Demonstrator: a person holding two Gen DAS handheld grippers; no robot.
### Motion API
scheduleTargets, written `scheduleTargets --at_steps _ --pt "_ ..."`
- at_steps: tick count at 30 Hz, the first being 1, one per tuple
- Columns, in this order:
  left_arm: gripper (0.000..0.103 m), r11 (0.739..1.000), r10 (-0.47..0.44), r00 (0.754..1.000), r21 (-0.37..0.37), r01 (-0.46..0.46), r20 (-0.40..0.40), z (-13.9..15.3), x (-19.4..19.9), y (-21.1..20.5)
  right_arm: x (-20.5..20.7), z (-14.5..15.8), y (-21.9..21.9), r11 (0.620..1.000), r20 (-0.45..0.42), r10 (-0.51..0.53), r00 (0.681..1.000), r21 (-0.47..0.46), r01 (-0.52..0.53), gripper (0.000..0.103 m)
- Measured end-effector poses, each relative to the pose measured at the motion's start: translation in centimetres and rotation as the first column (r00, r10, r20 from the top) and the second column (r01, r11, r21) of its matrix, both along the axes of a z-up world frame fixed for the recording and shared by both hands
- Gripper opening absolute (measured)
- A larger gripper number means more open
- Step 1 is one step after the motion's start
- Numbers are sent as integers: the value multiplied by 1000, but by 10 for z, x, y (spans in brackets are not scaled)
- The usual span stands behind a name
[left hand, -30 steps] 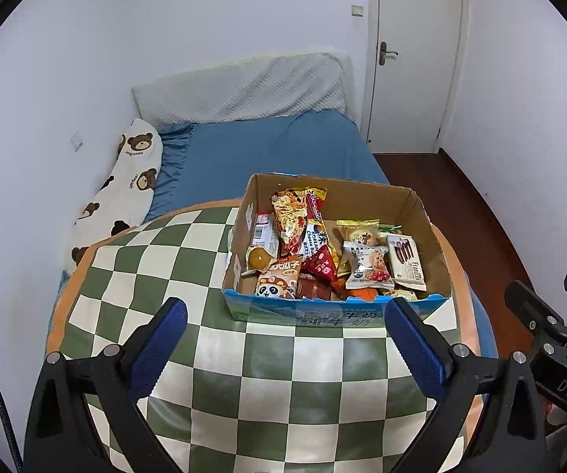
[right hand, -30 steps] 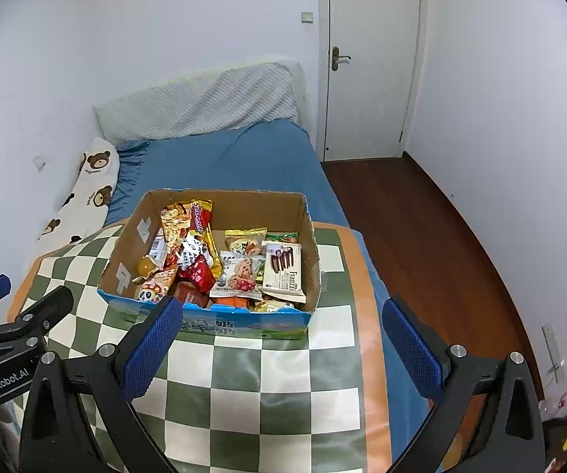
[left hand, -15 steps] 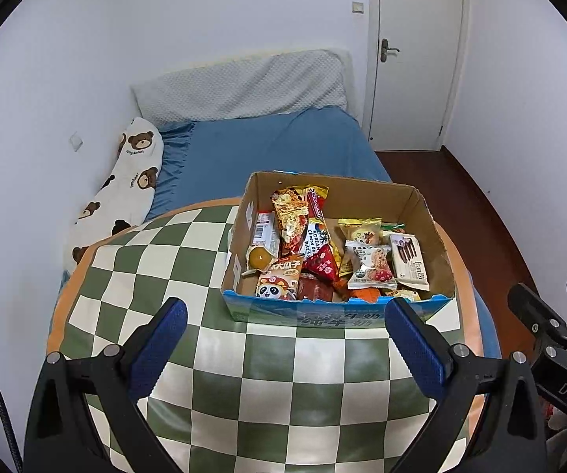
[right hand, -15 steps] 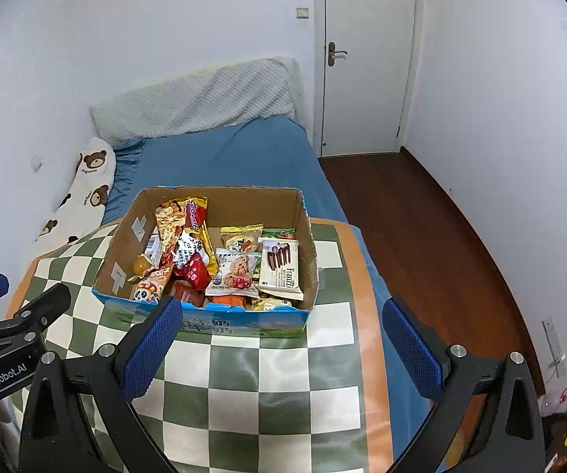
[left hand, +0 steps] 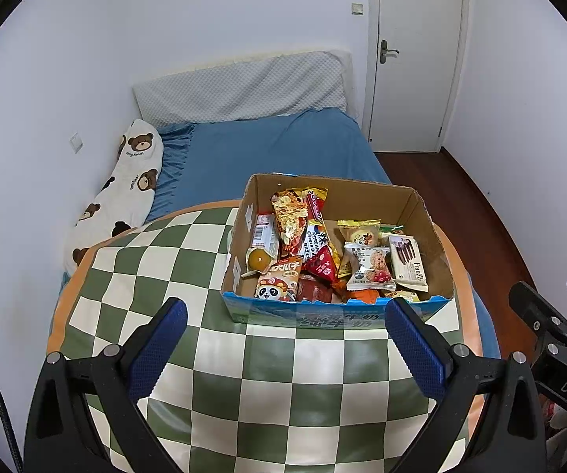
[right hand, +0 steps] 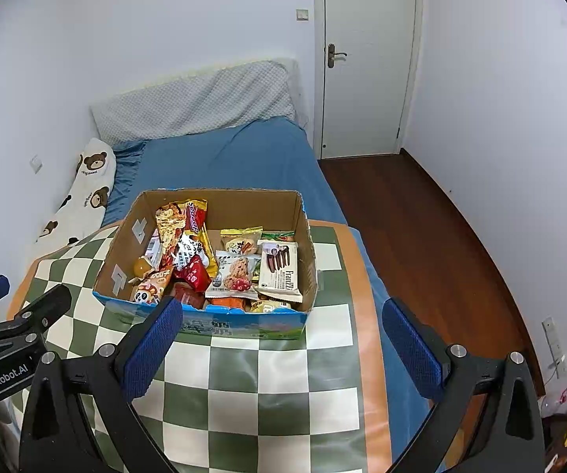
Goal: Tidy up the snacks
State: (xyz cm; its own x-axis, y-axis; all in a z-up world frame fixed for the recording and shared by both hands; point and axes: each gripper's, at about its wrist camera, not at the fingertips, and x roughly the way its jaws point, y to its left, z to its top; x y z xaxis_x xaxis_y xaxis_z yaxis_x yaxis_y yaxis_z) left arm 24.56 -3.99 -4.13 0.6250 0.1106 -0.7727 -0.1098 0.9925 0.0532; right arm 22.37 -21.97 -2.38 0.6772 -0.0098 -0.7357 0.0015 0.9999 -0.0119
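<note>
An open cardboard box [left hand: 366, 201] [right hand: 220, 207] full of snack packets sits on a green-and-cream checked cloth [left hand: 212, 354] [right hand: 267, 378]. Inside lie a white Franzzi wafer pack [left hand: 406, 261] [right hand: 279, 271], a cookie packet [left hand: 370, 270] [right hand: 234, 274], a panda bag [left hand: 277, 285] and red and yellow wrappers. My left gripper [left hand: 285, 341] hangs open above the cloth, short of the box's near wall. My right gripper [right hand: 283, 341] is open too, over the cloth at the box's near right corner. Neither holds anything.
Behind the cloth is a bed with a blue sheet [left hand: 267, 153], a grey-white headboard cushion [left hand: 244, 86] and a bear-print pillow [left hand: 121, 197]. A white door [right hand: 366, 59] and dark wooden floor [right hand: 421, 228] lie to the right. The other gripper shows at each view's edge.
Both views have drifted slightly; the box sits a little further left in the right wrist view. Both grippers stay open and empty.
</note>
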Motion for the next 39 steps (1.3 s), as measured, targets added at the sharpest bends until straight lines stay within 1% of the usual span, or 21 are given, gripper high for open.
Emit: scheduleTargets --at_steps 30,39 --pt "103 1000 -1 1000 1 1 -5 1 0 -2 -2 0 1 1000 -13 -8 1000 -5 8 103" --pt "103 1000 -1 1000 -1 1 -11 -4 1 -1 -3 -4 0 1000 -18 -17 1000 -3 17 103"
